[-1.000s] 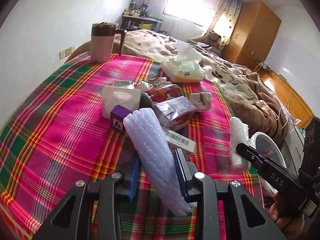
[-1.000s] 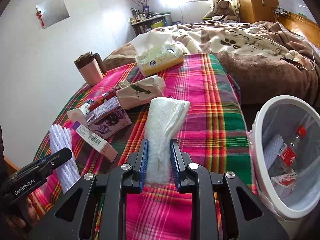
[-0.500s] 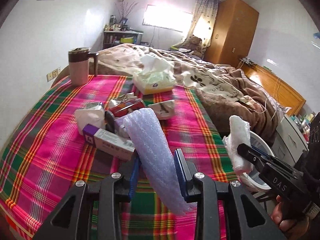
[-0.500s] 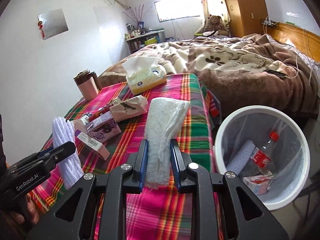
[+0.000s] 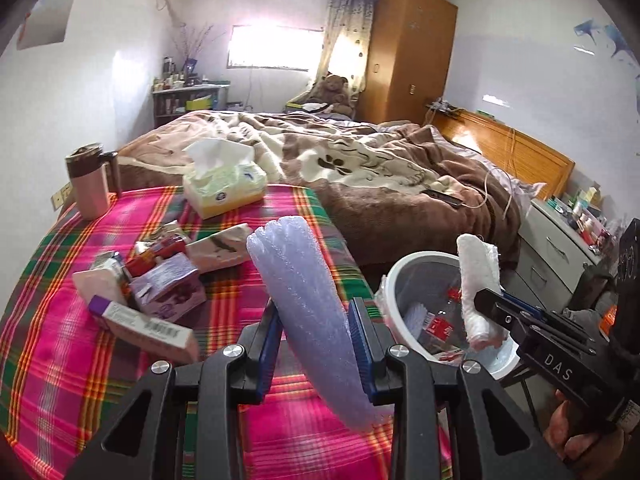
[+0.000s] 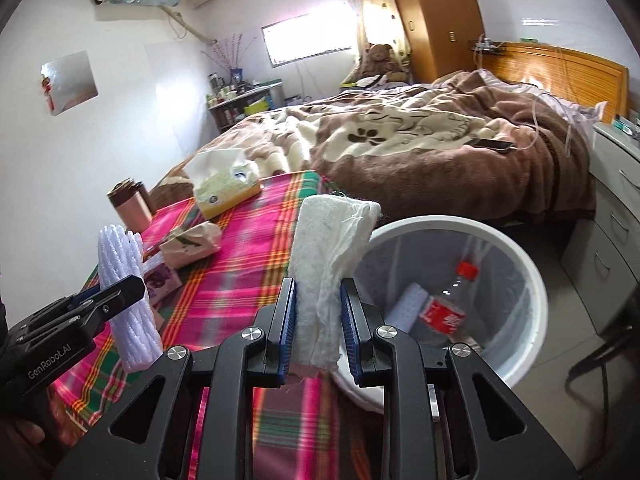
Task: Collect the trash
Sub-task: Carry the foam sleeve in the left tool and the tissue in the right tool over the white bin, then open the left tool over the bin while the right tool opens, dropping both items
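Beside the plaid-covered table's edge (image 6: 304,216), the white round bin (image 6: 532,280) stands open. Left gripper (image 5: 316,332) clamps a ribbed lilac foam sleeve (image 5: 296,280); right gripper (image 6: 318,320), marked "DAS", clamps a rolled white cloth (image 6: 328,248).

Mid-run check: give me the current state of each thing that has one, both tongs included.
Left tongs: shut on foam sleeve, lifted off the table.
Right tongs: shut on white cloth, beside the bin rim.
Waste bin: open, lined, holding a capped cola bottle.
Tissue box: open, tissue sticking up.
Lidded mug: upright.
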`<state>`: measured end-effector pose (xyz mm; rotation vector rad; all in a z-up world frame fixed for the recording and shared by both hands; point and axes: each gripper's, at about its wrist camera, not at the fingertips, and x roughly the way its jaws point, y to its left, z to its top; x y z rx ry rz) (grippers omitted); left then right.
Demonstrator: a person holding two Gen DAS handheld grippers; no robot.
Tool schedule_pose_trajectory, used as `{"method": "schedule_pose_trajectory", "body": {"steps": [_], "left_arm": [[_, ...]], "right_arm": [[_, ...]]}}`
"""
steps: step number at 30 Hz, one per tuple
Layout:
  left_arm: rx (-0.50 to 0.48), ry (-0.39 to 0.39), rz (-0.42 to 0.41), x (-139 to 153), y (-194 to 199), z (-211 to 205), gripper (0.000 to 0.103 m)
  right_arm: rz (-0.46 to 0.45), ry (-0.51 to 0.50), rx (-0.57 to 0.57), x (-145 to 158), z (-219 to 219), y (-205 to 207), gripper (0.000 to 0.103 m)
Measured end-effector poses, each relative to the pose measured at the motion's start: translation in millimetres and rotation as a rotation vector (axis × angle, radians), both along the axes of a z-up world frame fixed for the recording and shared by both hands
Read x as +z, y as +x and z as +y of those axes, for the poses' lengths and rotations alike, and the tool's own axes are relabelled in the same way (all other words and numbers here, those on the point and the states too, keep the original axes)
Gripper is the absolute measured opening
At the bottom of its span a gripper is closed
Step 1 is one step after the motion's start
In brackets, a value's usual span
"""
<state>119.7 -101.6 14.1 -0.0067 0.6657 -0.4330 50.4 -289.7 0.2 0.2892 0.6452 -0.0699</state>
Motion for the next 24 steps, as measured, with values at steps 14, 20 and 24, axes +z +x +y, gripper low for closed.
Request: {"method": "schedule_pose_trajectory", "body": {"steps": [14, 20, 24], "left_arm": [[-0.188, 0.022, -0.018, -3, 6, -88, 0.034], [-0.231, 0.027, -0.002, -11, 15, -119, 0.034], [-0.258, 0.05, 0.0, -17, 18, -133, 0.034]], "right_arm": [[0.061, -0.015, -0.129, -15, -51, -3, 0.023], [0.102, -0.012, -0.157, -28, -67, 0, 0.023], [0.127, -0.018, -0.167, -35, -74, 2, 0.023]]}}
